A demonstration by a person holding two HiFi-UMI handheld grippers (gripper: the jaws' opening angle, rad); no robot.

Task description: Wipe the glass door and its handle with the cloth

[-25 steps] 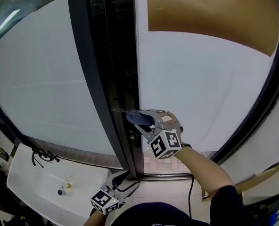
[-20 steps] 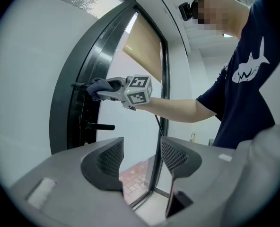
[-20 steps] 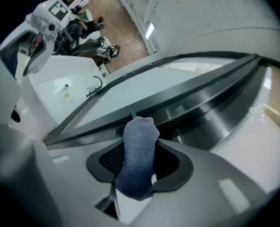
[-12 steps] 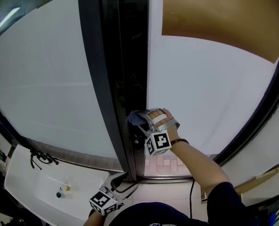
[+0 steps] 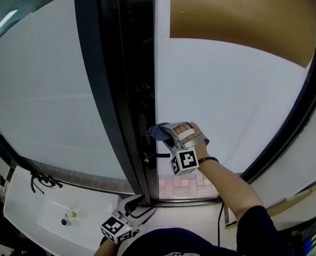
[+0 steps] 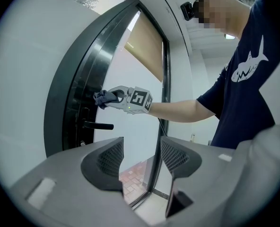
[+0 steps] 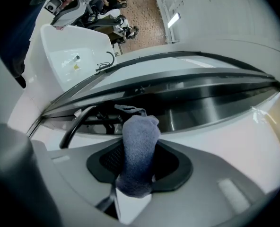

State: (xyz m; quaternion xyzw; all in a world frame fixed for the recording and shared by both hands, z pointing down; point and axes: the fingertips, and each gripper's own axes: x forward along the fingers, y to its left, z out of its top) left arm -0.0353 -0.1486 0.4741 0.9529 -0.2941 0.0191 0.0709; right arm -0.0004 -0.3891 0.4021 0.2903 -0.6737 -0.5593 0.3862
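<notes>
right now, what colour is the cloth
Greyish blue. The cloth shows best in the right gripper view, pinched in the right gripper.

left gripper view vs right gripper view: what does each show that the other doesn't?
Left gripper view only: the person's dark T-shirt, the right gripper seen from outside, and the left gripper with its claw open and empty. Right gripper view only: a close look at the claw shut on the cloth, plus a white tabletop beyond. Both: the cloth at the dark door frame, near the black door handle.
</notes>
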